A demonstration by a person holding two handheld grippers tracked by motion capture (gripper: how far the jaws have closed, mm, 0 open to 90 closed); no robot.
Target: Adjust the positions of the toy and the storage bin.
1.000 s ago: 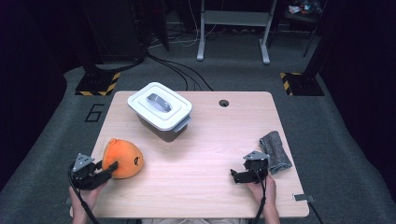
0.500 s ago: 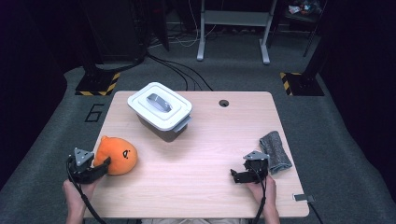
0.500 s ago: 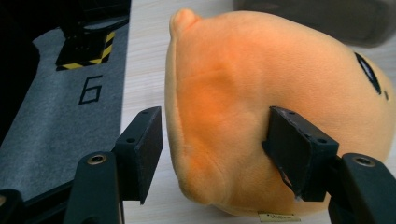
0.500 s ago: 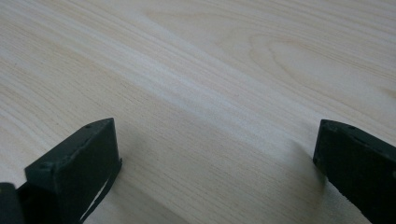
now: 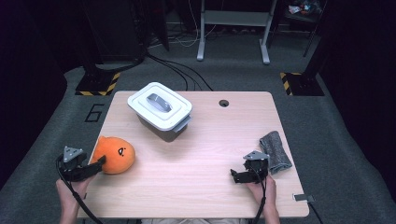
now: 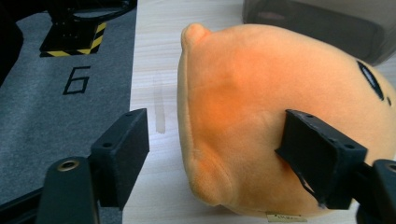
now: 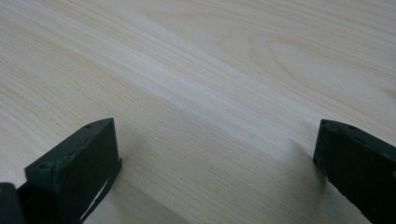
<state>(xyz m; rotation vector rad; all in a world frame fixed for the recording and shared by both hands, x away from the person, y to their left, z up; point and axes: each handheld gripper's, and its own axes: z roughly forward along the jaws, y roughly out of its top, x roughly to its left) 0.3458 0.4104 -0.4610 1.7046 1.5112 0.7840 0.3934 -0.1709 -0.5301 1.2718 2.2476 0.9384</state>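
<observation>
The round orange plush toy with a small stitched face [image 5: 114, 154] lies on the near-left part of the light wooden desk [image 5: 201, 182], at about eight o'clock from the desk's middle. Its long axis runs roughly from nine to three o'clock. My left gripper [image 5: 95, 165] is just beside it, at the toy's eight o'clock. In the left gripper view its jaws have just been opening: the toy [image 6: 261, 121] is between them, one pad [image 6: 317, 154] lies against the plush, the other stands clear of it, so I judge the grip is let go. My right gripper [image 5: 236, 176] stands well apart, at four o'clock, jaws wide over bare wood [image 7: 210, 93]. The left hand is plainly nearer. Behind, at twelve o'clock, sits a white-lidded grey plastic box [image 5: 161, 109]; a folded grey cloth [image 5: 275, 151] lies at three o'clock. Around is dark grey carpet floor [image 5: 336, 121].
</observation>
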